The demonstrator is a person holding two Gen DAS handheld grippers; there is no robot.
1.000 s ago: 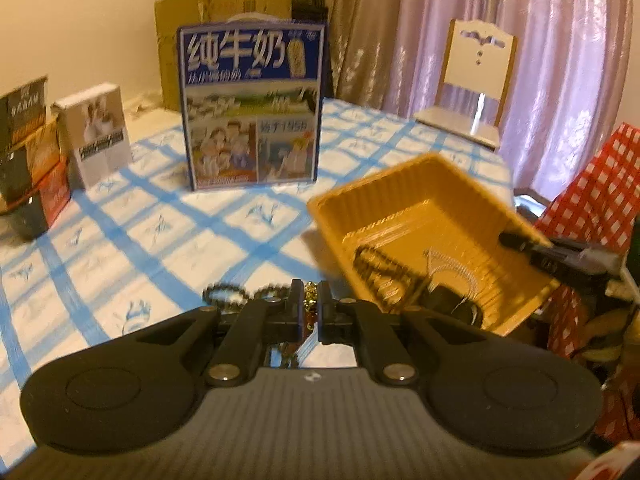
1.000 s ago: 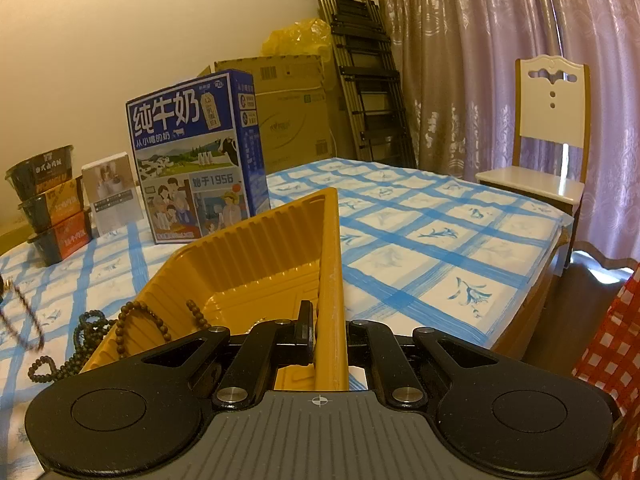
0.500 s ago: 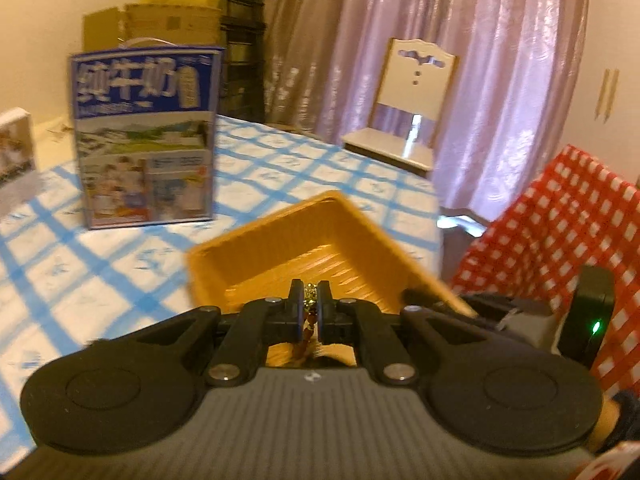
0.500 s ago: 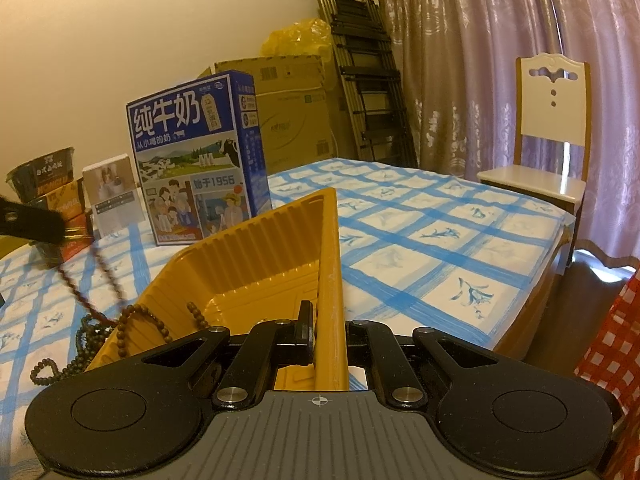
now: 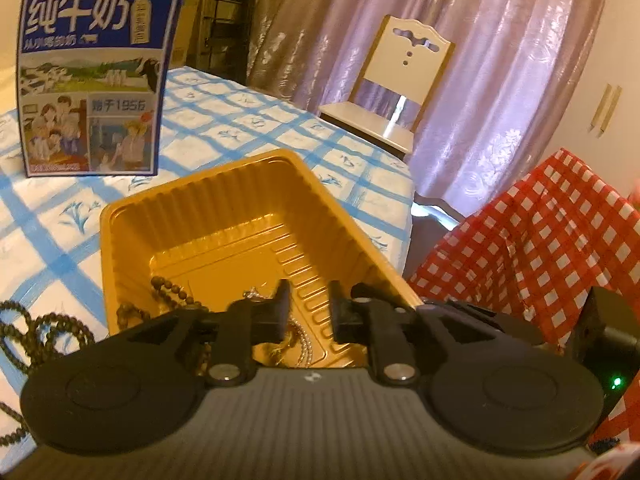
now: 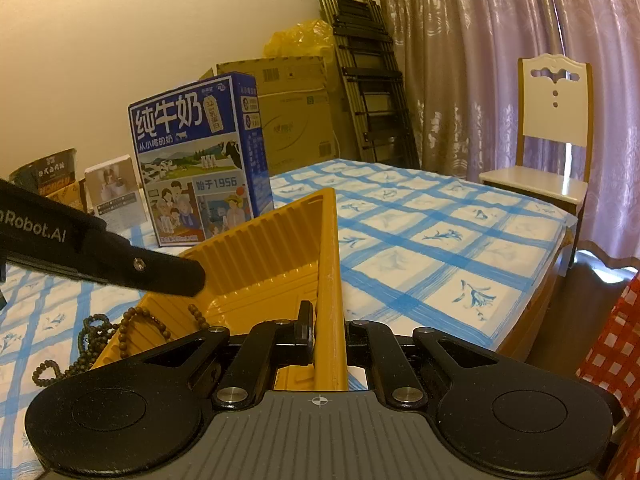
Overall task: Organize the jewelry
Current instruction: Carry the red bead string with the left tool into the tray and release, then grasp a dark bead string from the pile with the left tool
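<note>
A yellow ribbed tray (image 5: 224,216) sits on the blue-checked tablecloth. My left gripper (image 5: 309,300) hovers over the tray's near end with its jaws opening, and nothing is pinched between the pads. Below the gap, a thin gold-and-silver chain (image 5: 298,340) lies on the tray floor. A brown bead strand (image 5: 170,290) drapes over the tray's left wall, and a darker bead string (image 5: 40,326) lies on the cloth beside it. My right gripper (image 6: 326,332) is shut on the tray wall (image 6: 329,264). One left gripper finger (image 6: 160,272) reaches in above the tray.
A blue milk carton (image 5: 94,76) stands behind the tray, with noodle cups (image 6: 48,172) and a small white box (image 6: 116,192) further left. A white chair (image 5: 396,80) and curtains are beyond the table's far edge. A red checked cloth (image 5: 540,248) is at the right.
My left gripper swung right from the cloth to over the tray and its jaws parted; the small gold piece it pinched is no longer between them. The right gripper kept still on the tray wall.
</note>
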